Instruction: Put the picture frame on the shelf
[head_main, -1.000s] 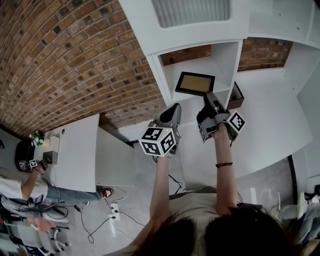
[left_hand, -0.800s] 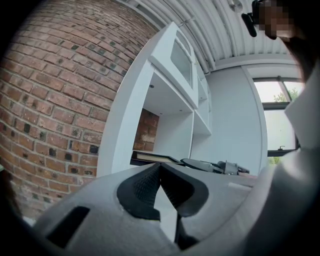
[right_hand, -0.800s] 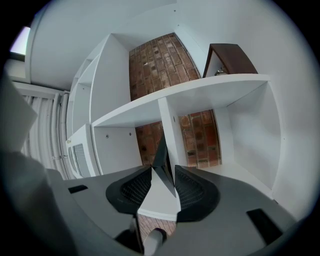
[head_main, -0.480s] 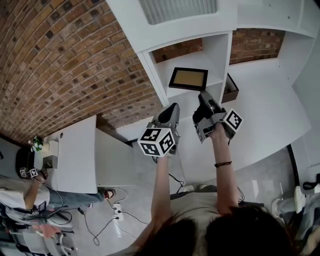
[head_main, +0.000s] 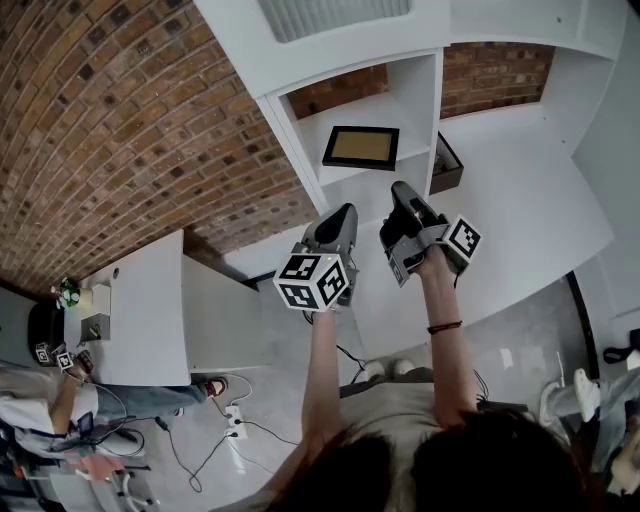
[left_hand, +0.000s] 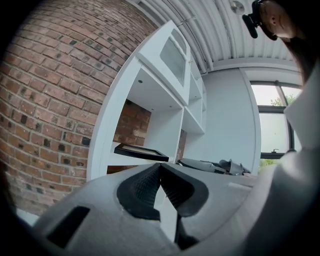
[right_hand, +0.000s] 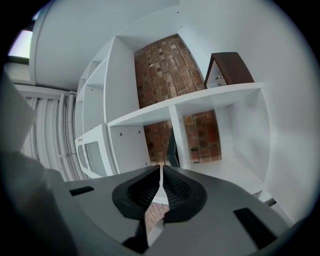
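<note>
Frame is on the shelf and no jaw is touching it, so by my reading the placing itself is done.

Nearest to me, the left gripper hangs low with its jaws together and nothing between them. Just beside it, a touch further forward, the right gripper has its jaws closing, a thin slit left between the pads and only air in it.

Now the relation that matters. From the right jaws the frame lies ahead and a little to the left, near but clearly apart. The left jaws sit further back, so the right gripper is the nearer one. The frame rests flat on the board, its long side running across the compartment, roughly square to the line of my jaws. That means a straight pull back should clear it. I judge the only risk is clipping the board's front edge or nudging the frame on the way out.

Past the divider to the right there's a brown box in the neighbouring space, well clear of the frame. Behind everything, the brick wall shows through the open back of the shelf.
</note>
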